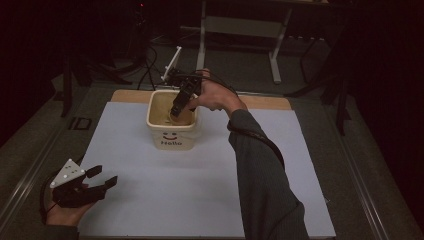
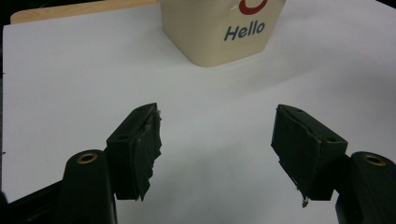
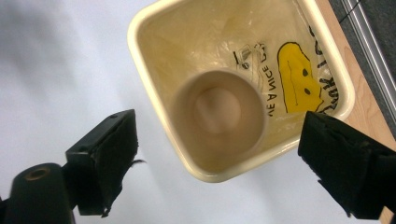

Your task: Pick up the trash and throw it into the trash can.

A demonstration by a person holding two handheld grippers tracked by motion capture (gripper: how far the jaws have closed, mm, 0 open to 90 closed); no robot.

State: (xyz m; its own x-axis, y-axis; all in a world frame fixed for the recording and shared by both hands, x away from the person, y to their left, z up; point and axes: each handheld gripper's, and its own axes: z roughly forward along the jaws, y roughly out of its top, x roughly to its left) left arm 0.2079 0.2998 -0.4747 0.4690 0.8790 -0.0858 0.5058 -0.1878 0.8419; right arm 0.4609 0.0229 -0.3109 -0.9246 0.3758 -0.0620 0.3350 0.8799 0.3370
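Paper cup sits in the bin as right gripper hangs over it

The right gripper (image 3: 215, 163), jaws spread wide and gripping nothing, is poised above the square cream plastic bin marked "Hello" (image 1: 171, 140), where a tan paper cup (image 3: 218, 108) stands upright on a crumpled clear plastic bag printed with a yellow smiley face (image 3: 299, 79). The drop-off looks done, though the dim high view leaves it unclear whether the cup rests on the bin's floor. The left gripper (image 1: 97, 182) rests near the front left corner of the white table sheet (image 1: 200, 190), jaws wide apart and empty; nothing else waits on the sheet.
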